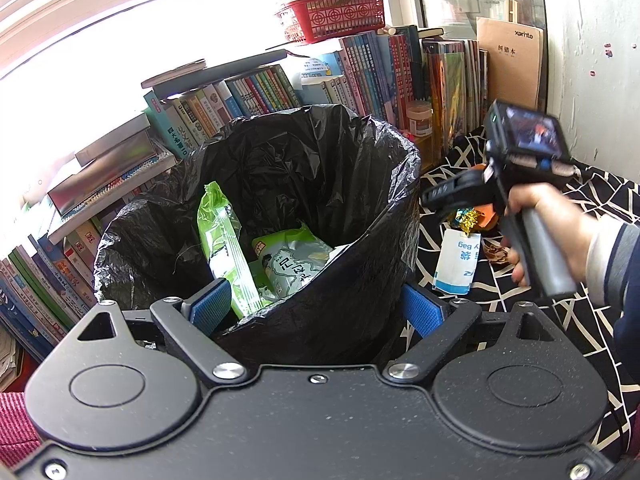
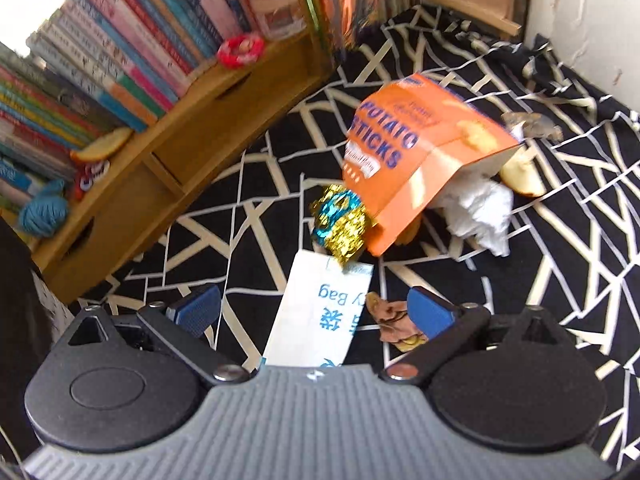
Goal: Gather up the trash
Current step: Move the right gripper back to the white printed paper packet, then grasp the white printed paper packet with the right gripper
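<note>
The left gripper [image 1: 316,306] is clamped on the near rim of a bin lined with a crinkled black plastic bag [image 1: 320,184]; one blue ribbed pad is seen inside the rim, the other outside. Green snack wrappers [image 1: 224,248] are seen inside the bag. The right gripper [image 2: 316,314] is held wide and empty above a flat white paper bag [image 2: 316,316] with blue print, which lies between its pads, untouched. Just beyond are crumpled gold-and-blue foil [image 2: 340,220], an orange potato-sticks box [image 2: 416,152] and wadded white tissue [image 2: 480,212], all on a black cloth with white lines [image 2: 560,272]. A wooden shelf of books [image 2: 120,60] is set along the left.
</note>
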A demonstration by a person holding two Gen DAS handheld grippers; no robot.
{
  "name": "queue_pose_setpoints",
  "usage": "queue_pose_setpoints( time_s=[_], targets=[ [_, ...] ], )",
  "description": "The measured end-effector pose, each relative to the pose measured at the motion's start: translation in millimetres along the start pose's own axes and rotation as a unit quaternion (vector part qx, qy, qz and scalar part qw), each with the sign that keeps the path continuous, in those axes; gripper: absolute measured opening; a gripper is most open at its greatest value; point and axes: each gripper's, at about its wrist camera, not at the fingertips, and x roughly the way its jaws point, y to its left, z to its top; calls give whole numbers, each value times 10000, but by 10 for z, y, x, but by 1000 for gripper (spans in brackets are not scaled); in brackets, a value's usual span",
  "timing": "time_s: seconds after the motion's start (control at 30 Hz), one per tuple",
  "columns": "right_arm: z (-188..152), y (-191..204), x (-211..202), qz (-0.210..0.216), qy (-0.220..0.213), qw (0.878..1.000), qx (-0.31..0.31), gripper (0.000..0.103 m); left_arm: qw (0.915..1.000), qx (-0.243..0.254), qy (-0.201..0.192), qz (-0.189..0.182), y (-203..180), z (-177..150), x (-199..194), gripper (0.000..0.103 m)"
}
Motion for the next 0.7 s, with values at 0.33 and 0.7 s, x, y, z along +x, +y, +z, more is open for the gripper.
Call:
queue_pose_setpoints(
  time_s=[0.33, 0.7],
  targets=[
    [-321, 225, 355, -208, 322, 9963, -771, 95, 10000, 75, -13, 61, -16, -7, 24, 92],
    [-418, 248, 386, -104, 344, 9955, -872, 67, 9999, 82, -15, 67, -16, -7, 26, 93]
  ],
)
